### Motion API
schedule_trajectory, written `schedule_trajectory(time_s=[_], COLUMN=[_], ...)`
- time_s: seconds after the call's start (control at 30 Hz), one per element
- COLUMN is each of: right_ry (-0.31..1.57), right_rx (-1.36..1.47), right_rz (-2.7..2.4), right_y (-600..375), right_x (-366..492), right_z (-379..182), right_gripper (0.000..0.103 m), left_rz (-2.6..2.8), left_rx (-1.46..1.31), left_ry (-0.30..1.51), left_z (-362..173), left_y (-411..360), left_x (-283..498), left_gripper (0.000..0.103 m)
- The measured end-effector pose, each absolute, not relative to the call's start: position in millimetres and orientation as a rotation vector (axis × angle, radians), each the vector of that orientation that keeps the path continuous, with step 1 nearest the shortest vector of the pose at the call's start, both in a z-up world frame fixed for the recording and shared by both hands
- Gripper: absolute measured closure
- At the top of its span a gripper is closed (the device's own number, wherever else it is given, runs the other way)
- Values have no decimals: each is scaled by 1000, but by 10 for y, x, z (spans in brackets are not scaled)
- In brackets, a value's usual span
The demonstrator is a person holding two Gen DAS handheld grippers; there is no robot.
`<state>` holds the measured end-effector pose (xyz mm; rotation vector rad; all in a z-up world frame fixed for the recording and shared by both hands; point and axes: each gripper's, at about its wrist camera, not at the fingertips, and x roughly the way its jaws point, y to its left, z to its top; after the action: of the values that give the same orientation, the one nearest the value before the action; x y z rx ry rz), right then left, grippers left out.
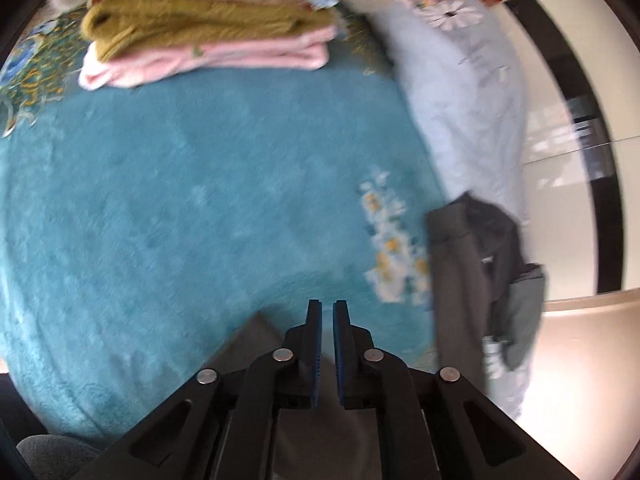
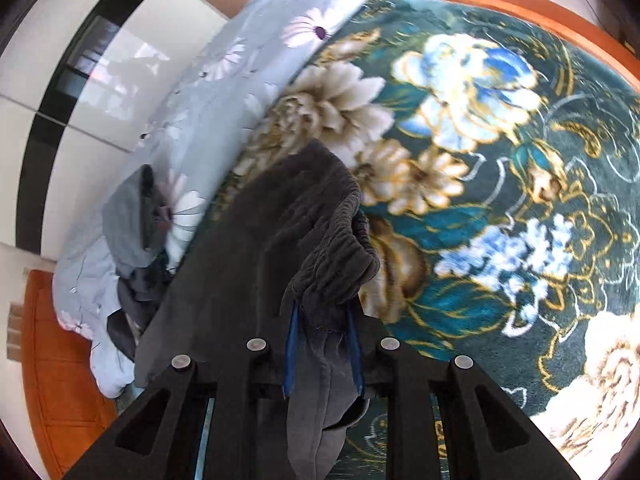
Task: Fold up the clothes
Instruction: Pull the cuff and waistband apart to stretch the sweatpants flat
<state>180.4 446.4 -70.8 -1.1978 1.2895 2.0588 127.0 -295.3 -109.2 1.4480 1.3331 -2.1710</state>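
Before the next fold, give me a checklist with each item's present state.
1. Right gripper clamped on the dark grey garment: ok.
2. Left gripper holding cloth: not ok, nearly closed with nothing between the pads.
3. Garment spread flat: not ok, bunched at the waistband.
4. Open room on the teal blanket: ok.
5. Folded stack away from the work area: ok.
6. Grey cloth under the left gripper is the same garment: cannot tell.
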Motion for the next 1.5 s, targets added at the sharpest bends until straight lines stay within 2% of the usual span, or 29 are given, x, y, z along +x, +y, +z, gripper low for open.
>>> schedule_trajectory(time_s=[0.03, 0.07, 0.13, 0.23, 0.33, 0.5, 0.6, 0.87, 1.0, 1.03, 1.07, 1.13, 1.33, 1.5], right_ry=[1302, 1302, 1273, 1154, 1093, 1077, 1104, 1165, 1192, 1194, 1197, 1203, 1193, 1090], right_rx=[-1201, -1206, -1229, -1281, -1307, -1322, -1321, -1325, -1323, -1323, -1322, -1319, -1333, -1384], right_rz=[2040, 2038, 2052, 2086, 2097, 2092, 2069, 1980, 1956, 1954, 1951, 1948, 1958, 2049], right_y=[4519, 4548, 4566, 4511, 4447, 4437, 4481, 4559, 4562, 4557, 4553, 4543, 4501, 4345], right_x=[1813, 1814, 1797, 1719, 1639, 1625, 1699, 1846, 1883, 1884, 1886, 1889, 1905, 1926], right_z=[-757, -775, -786, -765, -810, -877, -920, -1089, -1133, -1139, -1144, -1153, -1114, -846], right_gripper=[80, 80, 80, 80, 80, 78, 78, 78, 78, 78, 78, 77, 77, 81], left_rz=[-2132, -2092, -1998, -1889, -1810, -1794, -1790, -1795, -1836, -1840, -1850, -1871, -2054, -2139], left_rx=[1465, 1481, 1485, 1563, 1598, 1663, 1680, 1735, 1768, 1767, 1761, 1748, 1582, 1448], left_ry=[1307, 1281, 1354, 1329, 1373, 1302, 1274, 1228, 1164, 1161, 1179, 1218, 1194, 1207], left_z=[-1173, -1254, -1398, -1569, -1718, -1785, -1776, -1760, -1742, -1736, -1724, -1700, -1382, -1051], left_y=[-2943, -2933, -2960, -2921, -2846, -2652, -2589, -2478, -2424, -2419, -2416, -2410, -2502, -2881], left_x=[1310, 1351, 1431, 1530, 1605, 1590, 1603, 1628, 1606, 1610, 1621, 1645, 1579, 1495], left_gripper=[78, 59, 41, 38, 38, 40, 43, 39, 42, 49, 62, 79, 84, 84])
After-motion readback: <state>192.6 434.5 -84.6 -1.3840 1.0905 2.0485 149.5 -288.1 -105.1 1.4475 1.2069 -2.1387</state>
